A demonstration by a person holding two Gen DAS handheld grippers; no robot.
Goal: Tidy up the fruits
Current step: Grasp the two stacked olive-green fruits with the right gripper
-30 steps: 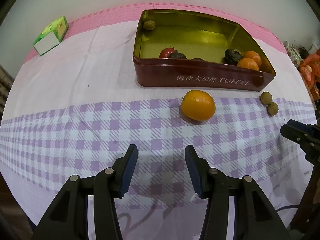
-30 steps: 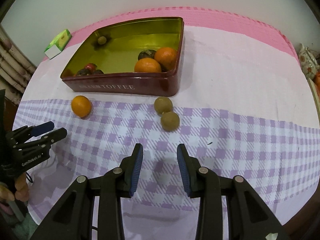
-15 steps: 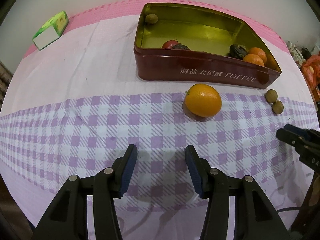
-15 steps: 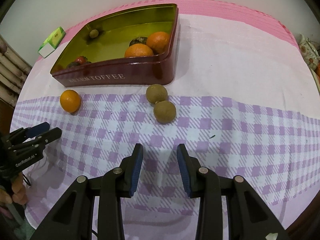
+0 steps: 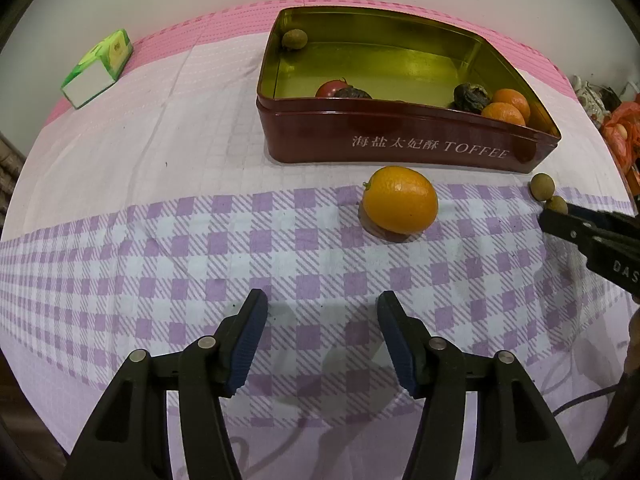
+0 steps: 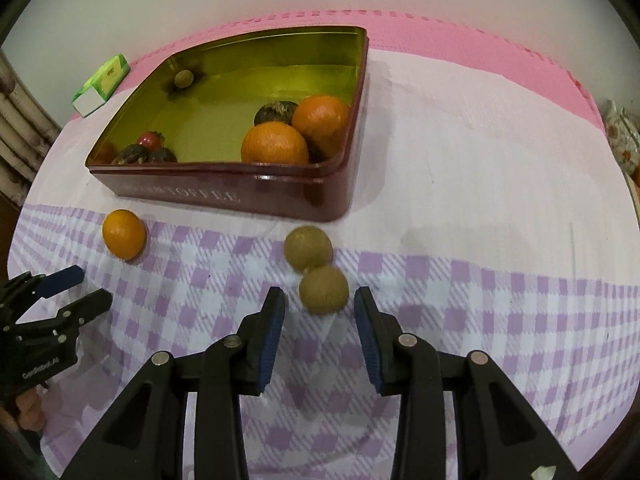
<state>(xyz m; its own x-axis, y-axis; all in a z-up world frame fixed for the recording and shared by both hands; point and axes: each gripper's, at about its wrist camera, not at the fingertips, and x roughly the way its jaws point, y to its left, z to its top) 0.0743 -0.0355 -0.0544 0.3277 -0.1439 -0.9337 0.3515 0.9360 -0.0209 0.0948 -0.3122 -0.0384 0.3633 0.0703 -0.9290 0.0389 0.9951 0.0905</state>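
resting on a table covered by a cloth (image 5: pixel 200 144) that is pink at the far edge, pale in the middle and purple-checked toward the near edge, a dark red toffee tin (image 5: pixel 400 148) with a golden inside is seen near the far edge. inside the tin two oranges (image 6: pixel 276 144) are gathered at its right end beside a dark wrinkled fruit (image 6: pixel 276 112), a red fruit (image 5: pixel 330 89) with more dark fruit is kept against the near wall toward the left, and one small brown fruit (image 5: pixel 295 37) is lodged in the far left corner. outside the tin, a loose orange (image 5: pixel 400 200) is lying on the checked part just in front of the near wall, and two small brown round fruits (image 6: pixel 308 248) are placed touching each other off the tin's near right corner. the left hand-held gripper (image 5: pixel 322 340) is held above the checked cloth short of the loose orange, its jaws apart and opening, with nothing between them. the right hand-held gripper (image 6: pixel 320 328) is pointed down at the nearer brown fruit (image 6: pixel 323 290), which is seen just beyond the gap of its tips; the jaws are apart and the pads are not pressed on it. a green and white box (image 5: pixel 98 68) is set near the far left corner of the table.
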